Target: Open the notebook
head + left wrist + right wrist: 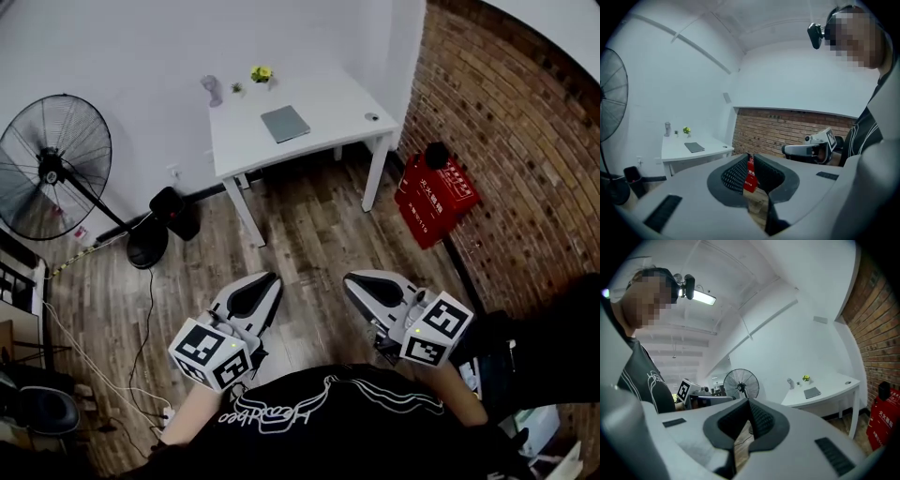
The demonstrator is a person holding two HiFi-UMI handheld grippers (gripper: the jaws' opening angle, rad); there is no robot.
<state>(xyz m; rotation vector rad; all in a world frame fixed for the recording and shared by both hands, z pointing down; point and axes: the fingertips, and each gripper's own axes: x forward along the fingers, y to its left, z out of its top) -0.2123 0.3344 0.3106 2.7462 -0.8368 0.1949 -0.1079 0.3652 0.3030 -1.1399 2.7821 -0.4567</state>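
Observation:
A closed grey notebook (285,123) lies flat near the middle of a white table (319,89) across the room; it also shows small in the left gripper view (694,147) and the right gripper view (812,392). Both grippers hang close to my body, far from the table, over the wooden floor. My left gripper (267,279) has its jaws together with nothing between them (750,158). My right gripper (352,278) is shut and empty too (749,402).
A small potted plant (262,73) and a pale bottle (213,89) stand at the table's back edge. A big black floor fan (54,169) stands at the left, its cable running over the floor. Red extinguisher boxes (436,197) lean on the brick wall at the right.

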